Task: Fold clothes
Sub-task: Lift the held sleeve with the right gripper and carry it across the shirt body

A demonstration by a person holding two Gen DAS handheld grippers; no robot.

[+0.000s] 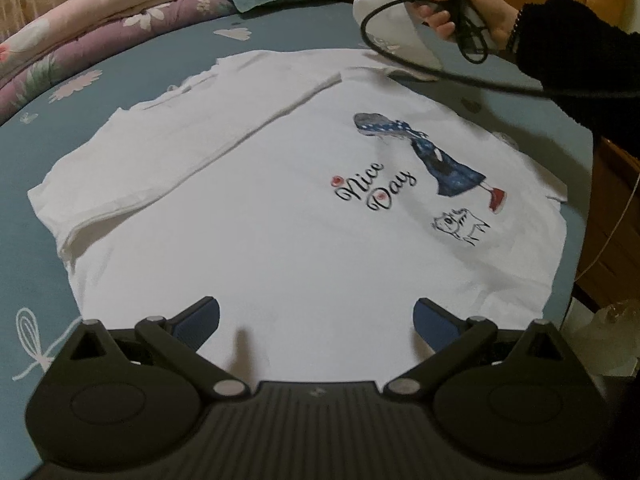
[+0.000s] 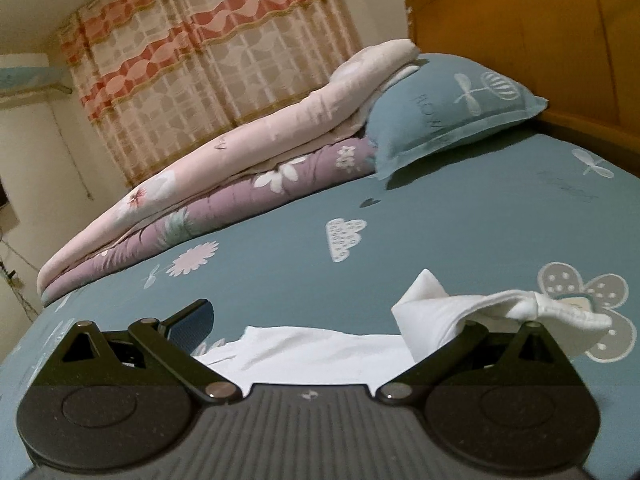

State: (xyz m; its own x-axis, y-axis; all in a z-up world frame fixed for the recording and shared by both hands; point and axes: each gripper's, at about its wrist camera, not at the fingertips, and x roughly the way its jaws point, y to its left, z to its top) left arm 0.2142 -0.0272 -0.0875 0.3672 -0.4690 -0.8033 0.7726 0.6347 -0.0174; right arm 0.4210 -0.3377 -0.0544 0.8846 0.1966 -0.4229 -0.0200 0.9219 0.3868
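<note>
Lying flat, T-shirt [image 1: 300,208] lengthwise crosswise

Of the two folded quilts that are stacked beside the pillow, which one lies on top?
The pale pink quilt lies on top. The purple quilt with white flowers lies under it, directly on the blue-green bed sheet, next to the pillow.

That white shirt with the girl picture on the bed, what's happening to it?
A person is folding the white printed T-shirt on the blue-green patterned bedsheet with two hand-held grippers. One side is already folded in. The left gripper hovers open over the hem. The right gripper is open too, with a bunched bit of shirt draped over one of its fingers.
</note>
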